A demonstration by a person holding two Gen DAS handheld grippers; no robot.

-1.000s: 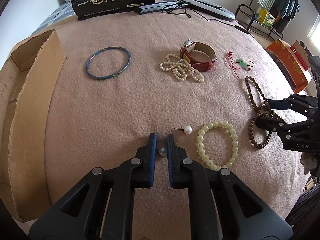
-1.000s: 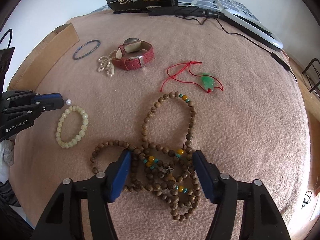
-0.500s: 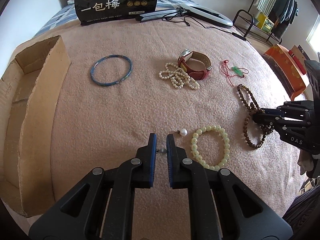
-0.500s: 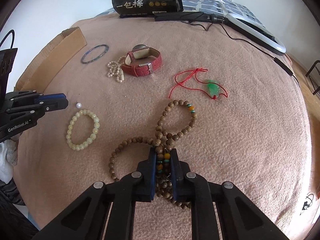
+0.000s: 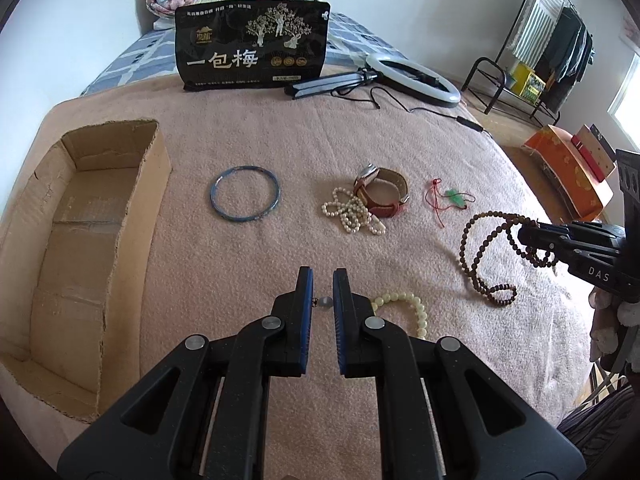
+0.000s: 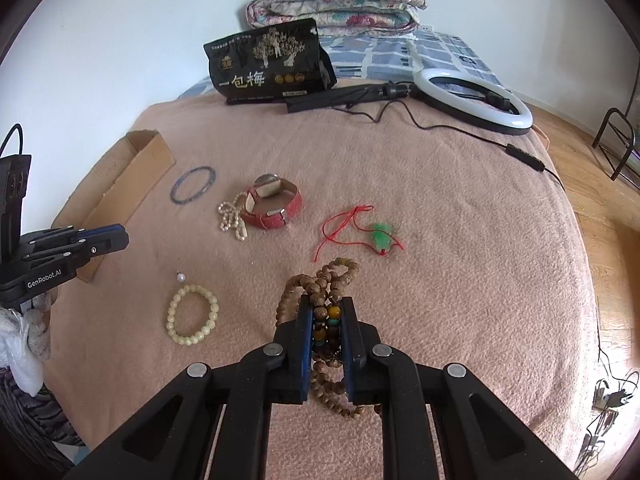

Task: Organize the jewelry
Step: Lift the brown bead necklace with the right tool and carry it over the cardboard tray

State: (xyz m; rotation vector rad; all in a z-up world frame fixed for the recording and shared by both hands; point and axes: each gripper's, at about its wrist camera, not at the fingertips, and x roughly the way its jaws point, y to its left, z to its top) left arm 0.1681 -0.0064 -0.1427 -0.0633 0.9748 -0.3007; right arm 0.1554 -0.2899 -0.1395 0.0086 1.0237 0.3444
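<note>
The cardboard box (image 5: 92, 240) sits at the bed's left edge; the wooden bead strand (image 6: 326, 320), limp and likely to swing, hangs bunched in the right gripper (image 6: 327, 332), whose fingers have just closed on it; the left gripper (image 5: 322, 302) pinches a tiny pearl earring (image 5: 325, 301), slippery and easily dropped.
</note>
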